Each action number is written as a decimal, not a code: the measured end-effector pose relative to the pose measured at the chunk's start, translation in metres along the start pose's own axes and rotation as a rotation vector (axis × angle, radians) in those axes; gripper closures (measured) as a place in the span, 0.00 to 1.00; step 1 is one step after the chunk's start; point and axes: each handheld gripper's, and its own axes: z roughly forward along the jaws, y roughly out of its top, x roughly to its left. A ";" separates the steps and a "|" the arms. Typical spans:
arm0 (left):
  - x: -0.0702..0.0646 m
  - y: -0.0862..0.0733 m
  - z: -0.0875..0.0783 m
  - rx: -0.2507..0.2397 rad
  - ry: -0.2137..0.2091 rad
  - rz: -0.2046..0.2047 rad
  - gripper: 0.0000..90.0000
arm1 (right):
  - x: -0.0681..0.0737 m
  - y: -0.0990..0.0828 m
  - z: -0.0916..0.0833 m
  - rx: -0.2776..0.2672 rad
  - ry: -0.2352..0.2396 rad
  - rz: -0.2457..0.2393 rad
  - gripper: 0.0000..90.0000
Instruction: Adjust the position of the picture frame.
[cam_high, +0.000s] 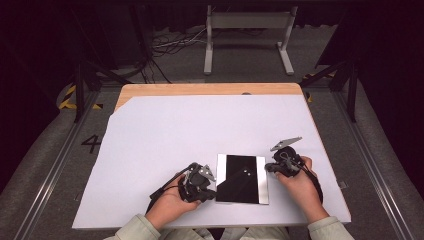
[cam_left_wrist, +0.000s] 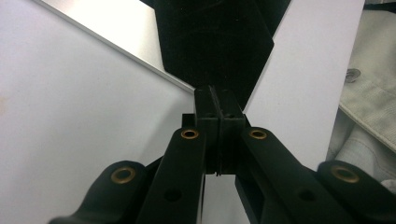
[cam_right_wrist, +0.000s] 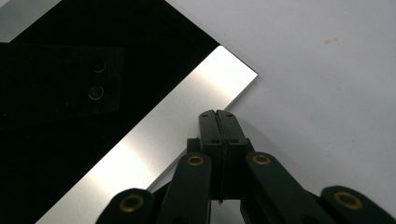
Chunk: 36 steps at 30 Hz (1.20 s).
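High view first: I sit at the near edge of a table (cam_high: 150, 95) covered with a white sheet (cam_high: 165, 135), and a flat panel (cam_high: 242, 178), black and glossy in the middle with a bright silver strip down each side, lies flat on the sheet right in front of me. My left claw (cam_high: 202, 181) sits at the panel's left edge, low down near its near corner. My right claw (cam_high: 272, 166) is at the panel's right edge, closer to the far corner.

Left gripper view shows my jaws pressed together with nothing between them, their tips right at the corner where the silver strip (cam_left_wrist: 126, 28) meets the black area. Right gripper view shows the same: jaws closed and empty, tips just beside the outer edge of the other silver strip (cam_right_wrist: 187, 112); whether they touch it I cannot tell.

As I judge it, the work has barely begun. The panel rests flat, gripped by neither claw, and I have only brought both closed claws up to opposite edges. Nudging, squaring or lifting the panel is all yet to do, and any lift would need me to open the jaws first.
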 end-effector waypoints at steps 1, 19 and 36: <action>0.000 0.000 -0.001 0.002 -0.004 -0.011 1.00 | 0.001 0.001 0.001 -0.002 -0.003 0.001 1.00; 0.039 -0.019 -0.039 -0.096 0.160 -0.155 1.00 | 0.012 0.028 0.020 -0.015 0.031 -0.036 1.00; 0.047 -0.020 -0.045 -0.133 0.203 -0.188 0.99 | 0.072 -0.026 -0.037 -0.025 0.185 -0.300 1.00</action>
